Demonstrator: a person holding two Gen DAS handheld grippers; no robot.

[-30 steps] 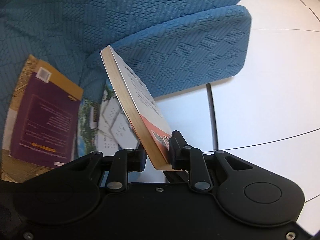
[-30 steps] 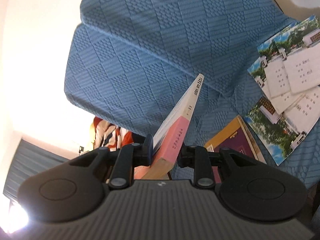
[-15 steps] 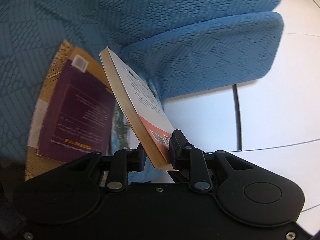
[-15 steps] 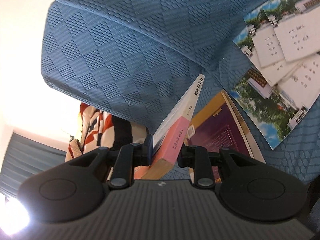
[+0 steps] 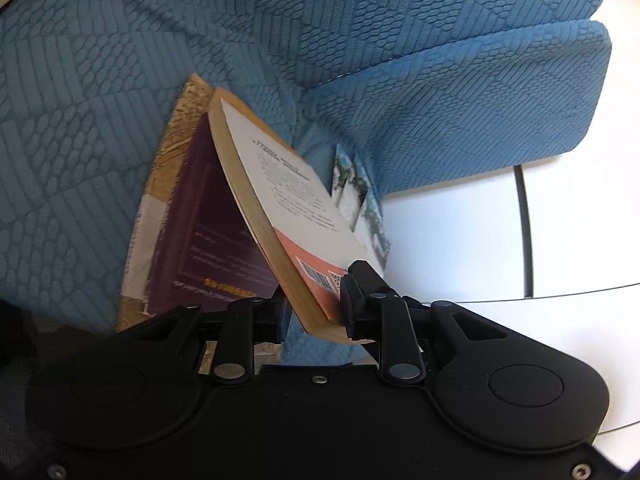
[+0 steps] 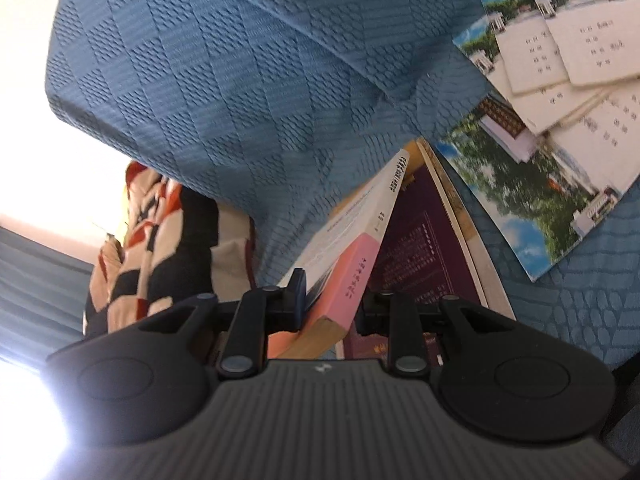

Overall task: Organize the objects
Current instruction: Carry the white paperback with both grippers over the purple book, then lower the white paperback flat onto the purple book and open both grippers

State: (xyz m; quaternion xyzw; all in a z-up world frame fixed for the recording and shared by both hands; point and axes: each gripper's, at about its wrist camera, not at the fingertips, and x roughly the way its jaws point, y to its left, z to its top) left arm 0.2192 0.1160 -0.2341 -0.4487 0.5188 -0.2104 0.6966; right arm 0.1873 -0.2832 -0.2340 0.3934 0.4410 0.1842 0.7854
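Note:
Both grippers are shut on one white and pink paperback book [image 5: 288,200], each on an opposite end. My left gripper [image 5: 314,314] grips the end with the barcode. My right gripper [image 6: 330,308] grips the pink spine end [image 6: 352,276]. The book is tilted on edge just above a purple book [image 5: 208,240], which lies on a yellow-brown book [image 5: 172,148] on the blue sofa. The purple book also shows in the right wrist view [image 6: 420,240].
The blue textured sofa [image 5: 400,60] fills both views. A calendar with landscape photos [image 6: 560,120] lies on the seat beside the books. A patterned orange and black cloth [image 6: 160,240] sits past the sofa arm. White tiled floor [image 5: 560,220] lies beyond the sofa.
Both grippers carried the held book toward the purple book. It now hangs directly over the stack, where earlier it was off to the side.

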